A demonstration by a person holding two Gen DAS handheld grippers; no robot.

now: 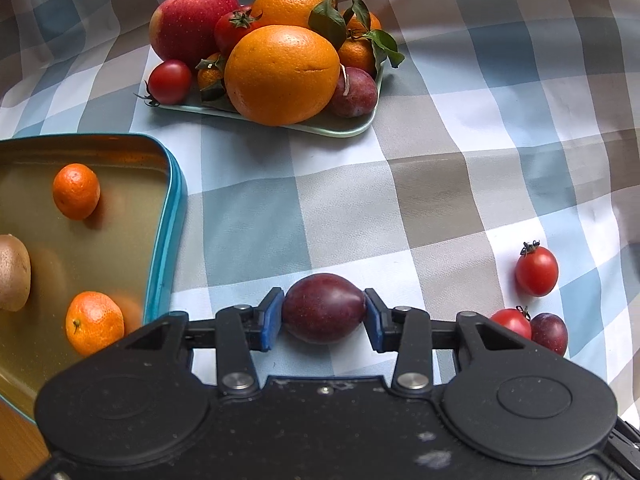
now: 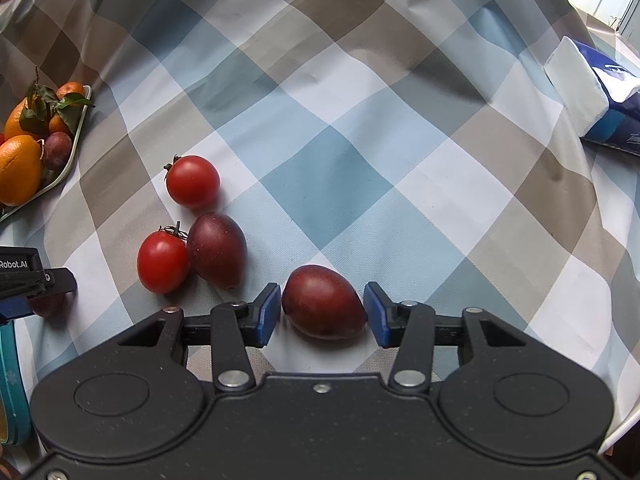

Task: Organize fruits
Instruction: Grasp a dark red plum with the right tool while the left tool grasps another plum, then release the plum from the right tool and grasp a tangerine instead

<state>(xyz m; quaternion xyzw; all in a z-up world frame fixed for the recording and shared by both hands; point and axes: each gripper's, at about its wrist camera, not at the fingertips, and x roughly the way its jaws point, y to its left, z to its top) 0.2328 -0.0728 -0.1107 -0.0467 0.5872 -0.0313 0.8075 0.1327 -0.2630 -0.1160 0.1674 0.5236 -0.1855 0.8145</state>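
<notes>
With the left gripper [image 1: 324, 314] pinched on 1 plum [image 1: 323, 307] lying on the tablecloth [image 1: 420, 200] beside the tin [image 1: 174, 216], and the right gripper [image 2: 322, 312] slightly parted around another plum [image 2: 323, 301], either smooth fruit could squirt out and roll.

Tray [image 1: 344, 130]: I'm seeing it sitting far back, fruit piled on it.
Tin [image 1: 176, 200]: lying left, mandarins [image 1: 76, 191] and kiwi [image 1: 12, 272] sitting inside.
Plum [image 1: 323, 308]: sitting between my left gripper's [image 1: 324, 314] pads.
Second plum [image 2: 323, 301]: lying between my right gripper's [image 2: 325, 312] pads.
Tomatoes [image 2: 193, 181]: lying left of that.
</notes>
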